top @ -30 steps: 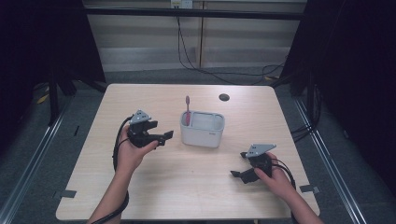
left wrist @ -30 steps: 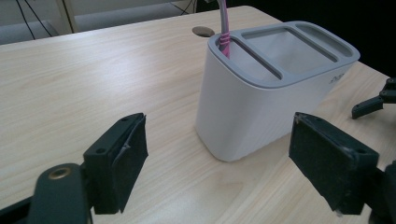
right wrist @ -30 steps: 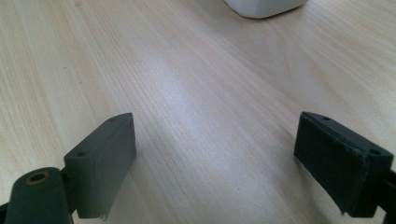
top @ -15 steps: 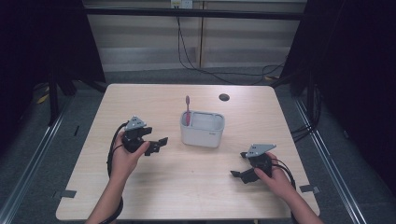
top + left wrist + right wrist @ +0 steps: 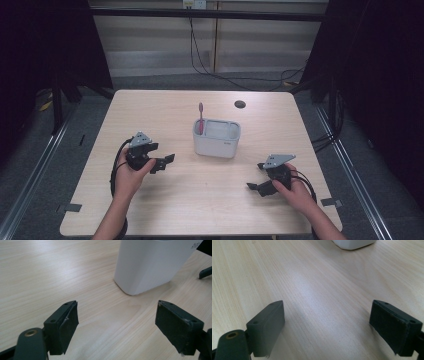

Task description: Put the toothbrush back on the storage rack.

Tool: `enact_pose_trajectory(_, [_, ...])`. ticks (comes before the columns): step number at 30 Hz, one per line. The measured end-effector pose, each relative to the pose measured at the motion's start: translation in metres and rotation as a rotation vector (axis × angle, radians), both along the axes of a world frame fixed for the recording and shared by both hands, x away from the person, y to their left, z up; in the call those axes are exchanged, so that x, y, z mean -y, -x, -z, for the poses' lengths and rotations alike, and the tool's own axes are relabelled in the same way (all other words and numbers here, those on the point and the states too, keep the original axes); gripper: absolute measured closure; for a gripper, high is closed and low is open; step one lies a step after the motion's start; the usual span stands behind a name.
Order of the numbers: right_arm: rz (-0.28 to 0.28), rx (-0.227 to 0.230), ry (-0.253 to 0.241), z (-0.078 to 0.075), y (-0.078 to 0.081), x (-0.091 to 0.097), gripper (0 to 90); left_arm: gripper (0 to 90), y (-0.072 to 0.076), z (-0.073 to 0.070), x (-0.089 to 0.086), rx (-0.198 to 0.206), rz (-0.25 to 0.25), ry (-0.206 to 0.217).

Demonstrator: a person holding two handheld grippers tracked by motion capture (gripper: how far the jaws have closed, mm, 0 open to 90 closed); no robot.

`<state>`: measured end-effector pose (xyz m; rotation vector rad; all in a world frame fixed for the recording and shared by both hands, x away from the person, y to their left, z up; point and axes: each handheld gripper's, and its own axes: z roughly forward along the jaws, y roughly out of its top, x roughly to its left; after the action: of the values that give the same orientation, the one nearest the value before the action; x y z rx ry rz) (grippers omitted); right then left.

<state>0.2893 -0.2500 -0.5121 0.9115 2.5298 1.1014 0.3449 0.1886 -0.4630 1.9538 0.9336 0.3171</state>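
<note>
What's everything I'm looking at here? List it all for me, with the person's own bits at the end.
table: one, light wood, middle of the high view.
white holder: one, white, two compartments, near the table's centre.
toothbrush: one, pink, upright in the holder's left compartment.
round hole: one, dark, in the tabletop beyond the holder.
cables: several, black, on the floor behind the table.
tape marks: two, grey, at the table's near corners.
left hand: one, holding the left gripper.
right hand: one, holding the right gripper.
left gripper: one, black, jaws open, left of the holder, holding nothing.
right gripper: one, black, jaws open, near right of the table, holding nothing.
</note>
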Motion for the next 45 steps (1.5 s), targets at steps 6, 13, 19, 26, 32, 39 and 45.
enact_pose_trajectory(6, [0.0,0.0,0.0,0.0,0.0,0.0,12.3,18.4,0.002,0.006,-0.006,-0.012,-0.006,-0.008])
enact_pose_trajectory(13, [0.0,0.0,0.0,0.0,0.0,0.0,12.3,18.9,0.004,0.012,-0.011,-0.025,-0.016,-0.013])
enact_pose_trajectory(19, [0.0,0.0,0.0,0.0,0.0,0.0,12.3,19.1,0.006,0.018,-0.015,-0.033,-0.021,-0.046])
enact_pose_trajectory(26, [0.001,0.0,0.0,0.0,0.0,0.0,12.3,19.6,0.006,0.025,-0.019,-0.042,-0.03,-0.057])
enact_pose_trajectory(32, [0.0,0.0,0.0,0.0,0.0,0.0,12.3,19.6,0.007,0.028,-0.023,-0.051,-0.042,-0.071])
enact_pose_trajectory(39, [0.0,0.0,0.0,0.0,0.0,0.0,12.3,19.6,0.007,0.031,-0.024,-0.045,-0.034,-0.096])
enact_pose_trajectory(45, [0.001,0.0,0.0,0.0,0.0,0.0,12.3,19.6,0.008,0.033,-0.023,-0.045,-0.036,-0.109])
